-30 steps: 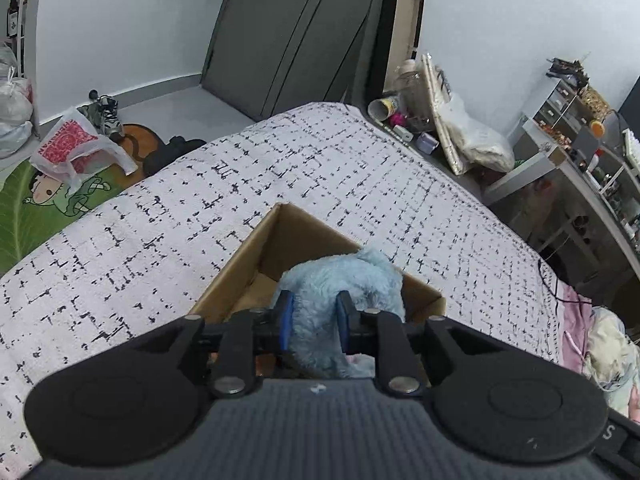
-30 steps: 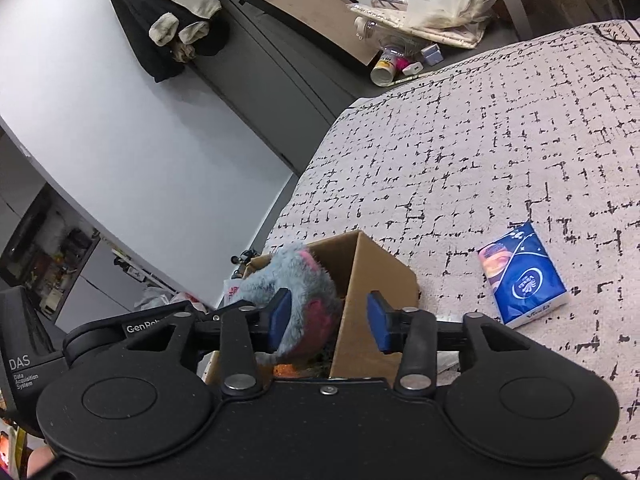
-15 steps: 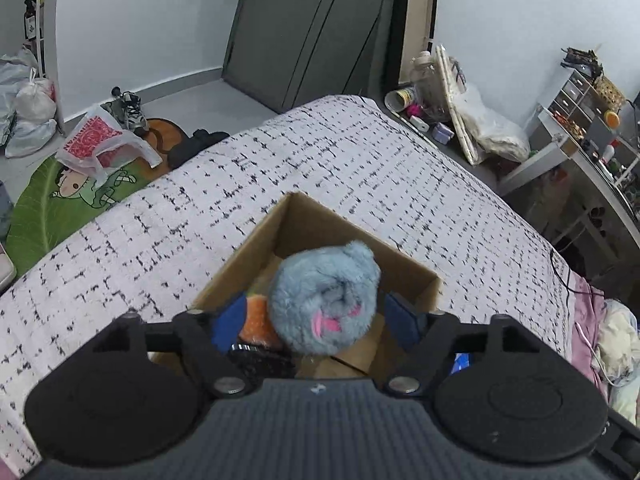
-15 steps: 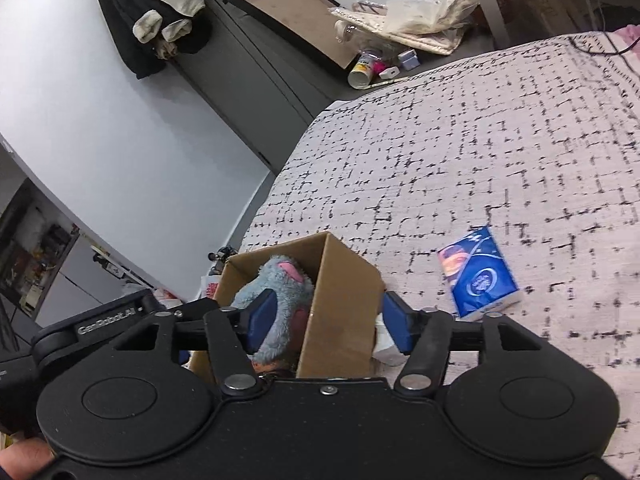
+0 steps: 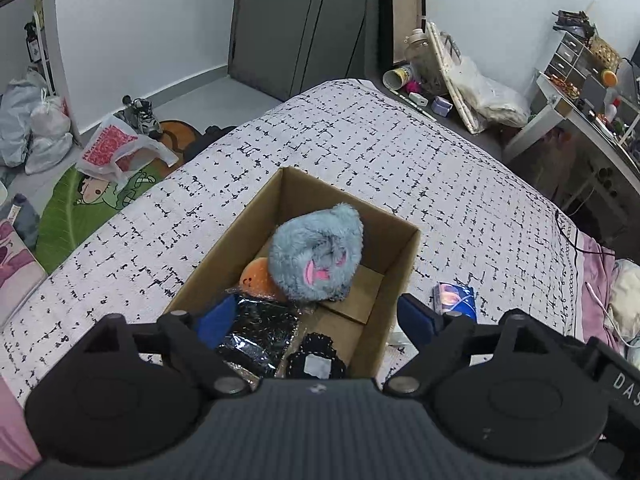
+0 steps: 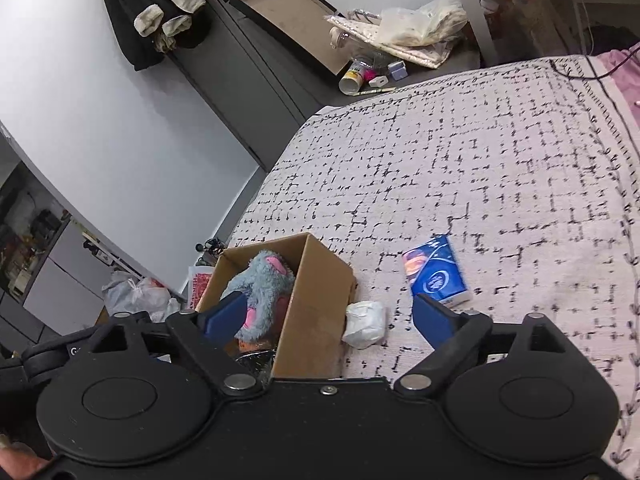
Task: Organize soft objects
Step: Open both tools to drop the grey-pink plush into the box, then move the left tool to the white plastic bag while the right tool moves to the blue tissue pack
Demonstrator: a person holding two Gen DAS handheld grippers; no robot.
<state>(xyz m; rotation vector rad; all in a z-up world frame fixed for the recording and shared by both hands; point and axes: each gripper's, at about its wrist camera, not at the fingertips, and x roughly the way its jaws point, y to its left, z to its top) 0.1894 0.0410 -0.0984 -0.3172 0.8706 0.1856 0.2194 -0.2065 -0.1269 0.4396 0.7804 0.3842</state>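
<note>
A grey-blue plush toy [image 5: 316, 258] with pink patches lies inside the open cardboard box [image 5: 396, 248] on the bed, on top of an orange ball [image 5: 256, 278], a shiny black packet [image 5: 256, 328] and a black crocheted item [image 5: 318, 360]. My left gripper [image 5: 316, 318] is open and empty above the box's near end. My right gripper [image 6: 328, 314] is open and empty, above the box [image 6: 316, 300] and the plush [image 6: 264, 284]. A blue tissue pack [image 6: 436, 276] and a white wad [image 6: 364, 324] lie on the bed right of the box.
The bed has a white cover with black dashes [image 5: 400, 148]. The blue tissue pack also shows in the left wrist view [image 5: 456, 298]. Bags [image 5: 120, 148] and shoes lie on the floor at the left. A cluttered desk [image 5: 592, 92] stands at the right.
My left gripper opened and let go of the plush toy, which dropped into the box. Both grippers rose and pulled back; the right gripper opened wider.
</note>
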